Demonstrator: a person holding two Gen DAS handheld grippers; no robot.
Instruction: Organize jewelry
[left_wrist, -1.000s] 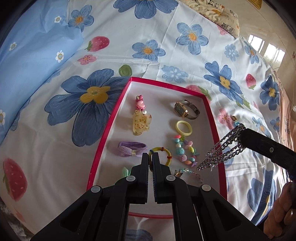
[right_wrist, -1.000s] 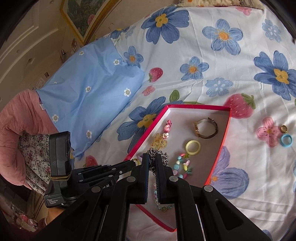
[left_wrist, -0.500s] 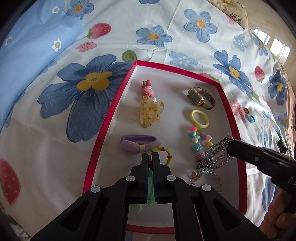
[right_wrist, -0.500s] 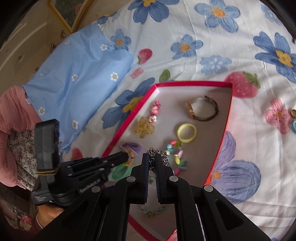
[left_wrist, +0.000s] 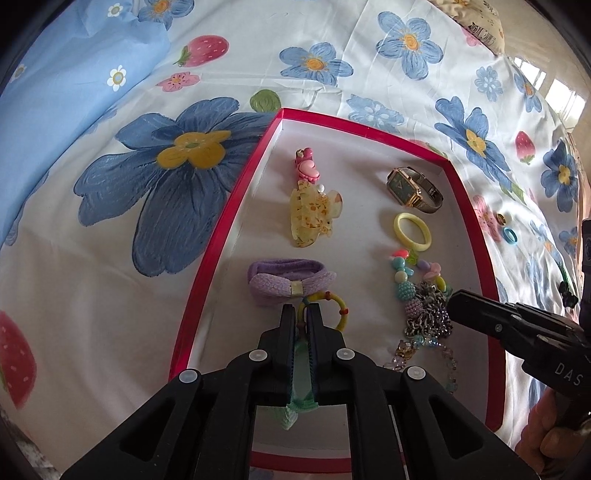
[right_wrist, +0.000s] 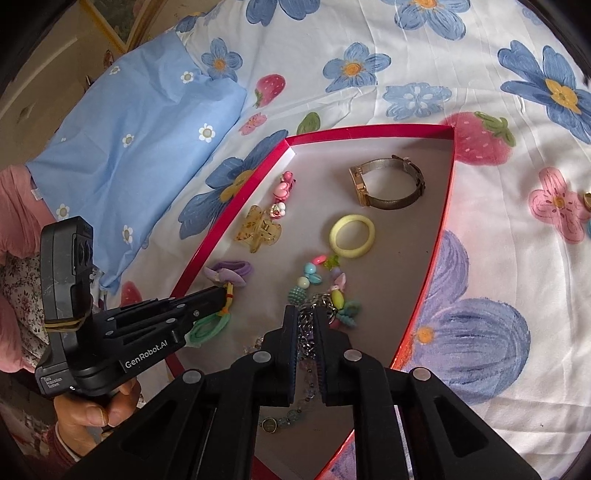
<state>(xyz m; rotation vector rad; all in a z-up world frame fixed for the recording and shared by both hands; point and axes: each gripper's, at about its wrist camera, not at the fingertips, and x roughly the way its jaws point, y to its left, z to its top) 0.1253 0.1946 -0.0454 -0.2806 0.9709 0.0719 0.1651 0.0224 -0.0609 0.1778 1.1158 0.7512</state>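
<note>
A red-rimmed tray (left_wrist: 221, 236) lies on a flowered bedsheet. My left gripper (left_wrist: 301, 314) reaches down into its near left part. Its jaws are opening, and a green hair tie (left_wrist: 301, 369) and a yellow beaded hair tie (left_wrist: 341, 314) are still caught between them. My right gripper (right_wrist: 306, 314) is low over the tray's near right. Its jaws are opening too, with a silver chain (right_wrist: 308, 325) filling the gap. The chain (left_wrist: 428, 314) lies heaped on the tray floor beside a pastel bead bracelet (left_wrist: 404, 288).
Also in the tray are a watch (left_wrist: 413, 188), a yellow ring (left_wrist: 400, 221), an amber claw clip (left_wrist: 312, 216), a pink clip (left_wrist: 306, 166) and a purple bow tie (left_wrist: 288, 284). A blue ring (left_wrist: 509, 234) lies on the sheet to the right. A blue pillow (right_wrist: 129, 140) is at the left.
Both grippers sank into the tray. The chain, which hung from the right gripper, now rests in a heap on the tray floor. The gaps between both pairs of jaws look slightly wider.
</note>
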